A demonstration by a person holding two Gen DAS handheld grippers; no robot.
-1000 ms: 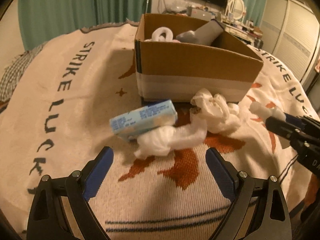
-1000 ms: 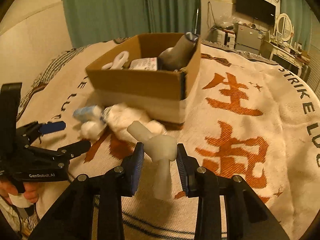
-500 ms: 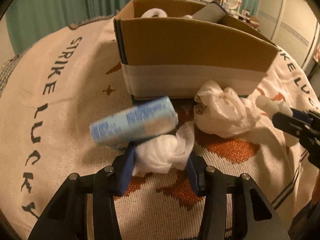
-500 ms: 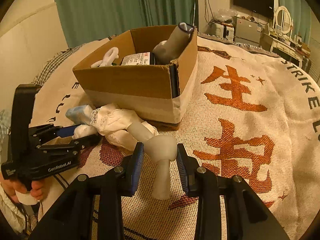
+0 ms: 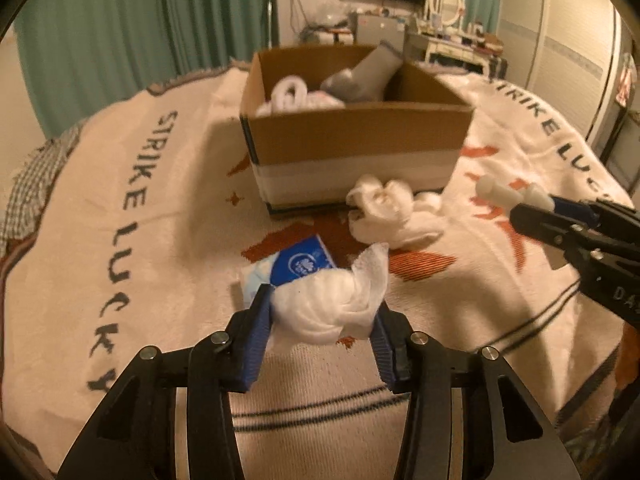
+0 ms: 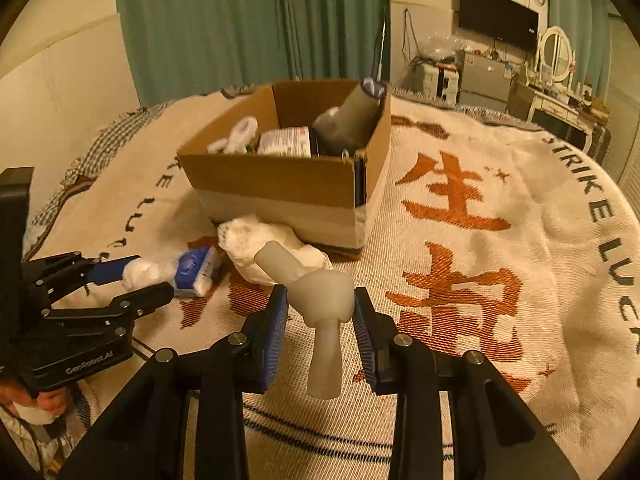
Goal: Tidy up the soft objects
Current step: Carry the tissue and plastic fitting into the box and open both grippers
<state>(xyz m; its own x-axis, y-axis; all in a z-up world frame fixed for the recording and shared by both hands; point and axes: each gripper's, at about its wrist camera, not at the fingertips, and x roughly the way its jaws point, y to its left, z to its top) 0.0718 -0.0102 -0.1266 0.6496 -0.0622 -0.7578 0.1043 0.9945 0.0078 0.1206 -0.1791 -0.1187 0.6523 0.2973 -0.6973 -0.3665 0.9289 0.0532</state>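
My left gripper is shut on a knotted white cloth and holds it above the blanket; it also shows in the right wrist view. A blue tissue pack lies just beyond it. My right gripper is shut on a knotted pale sock, also seen at the right of the left wrist view. A crumpled white cloth lies against the front of the open cardboard box, which holds a grey sock and white items.
A cream blanket with orange characters and dark letters covers the bed. Green curtains hang behind. A dresser with mirror and a TV stand at the far right.
My left gripper has lifted and drawn back with the white cloth. The blue tissue pack has dropped flat onto the blanket. My right gripper has kept hold of the sock.
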